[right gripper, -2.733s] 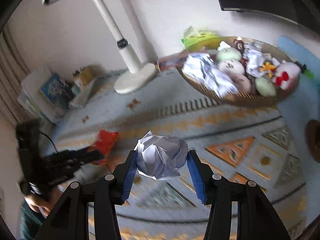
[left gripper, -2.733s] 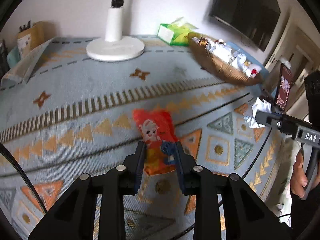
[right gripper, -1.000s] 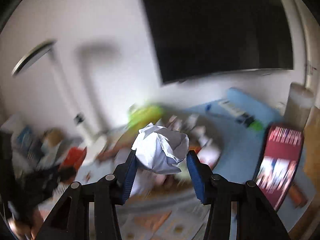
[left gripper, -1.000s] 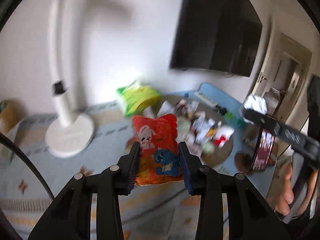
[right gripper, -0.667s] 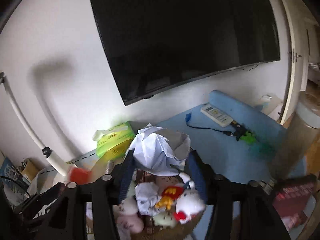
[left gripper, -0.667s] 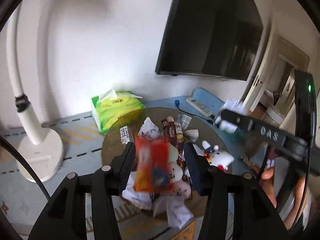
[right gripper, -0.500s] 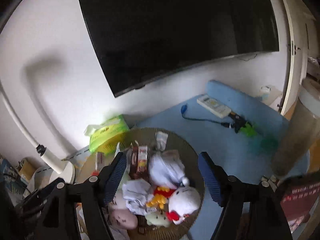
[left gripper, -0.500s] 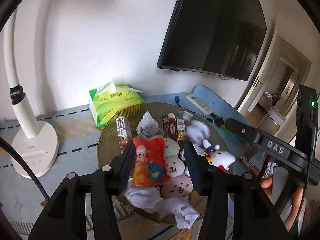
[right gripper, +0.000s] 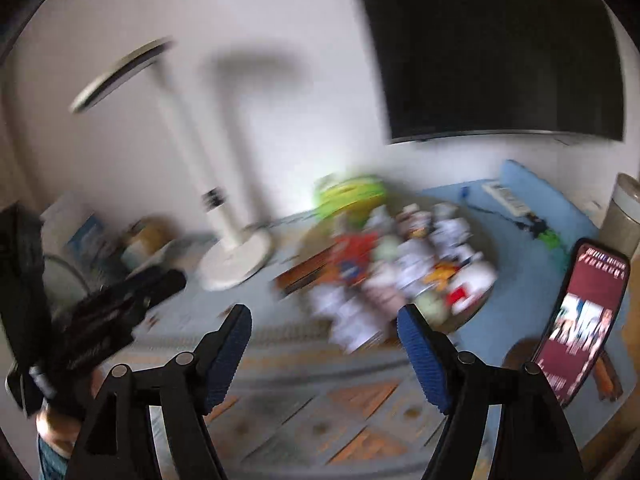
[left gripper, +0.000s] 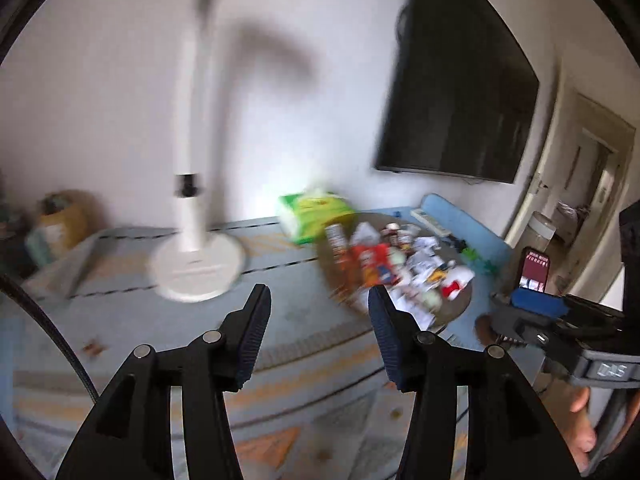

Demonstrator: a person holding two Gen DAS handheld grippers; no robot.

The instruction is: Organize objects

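Both views are motion-blurred. A round woven basket [left gripper: 460, 304] on the patterned cloth holds several items: an orange-red snack bag [left gripper: 370, 266], crumpled white paper [left gripper: 424, 246] and small plush toys. It also shows in the right wrist view [right gripper: 468, 316], with the snack bag [right gripper: 352, 258] at its left side. My left gripper [left gripper: 318, 312] is open and empty, above the cloth, back from the basket. My right gripper [right gripper: 324, 336] is open and empty, also back from the basket.
A white desk lamp [left gripper: 196, 264] stands left of the basket, a green tissue pack [left gripper: 316, 216] behind it. A phone [right gripper: 584, 320] leans at the right. A TV [left gripper: 460, 92] hangs on the wall. Boxes and books [right gripper: 92, 240] sit far left.
Both grippers opened over the basket: the snack bag dropped from the left, the paper ball from the right. Both have since pulled back, away from the basket.
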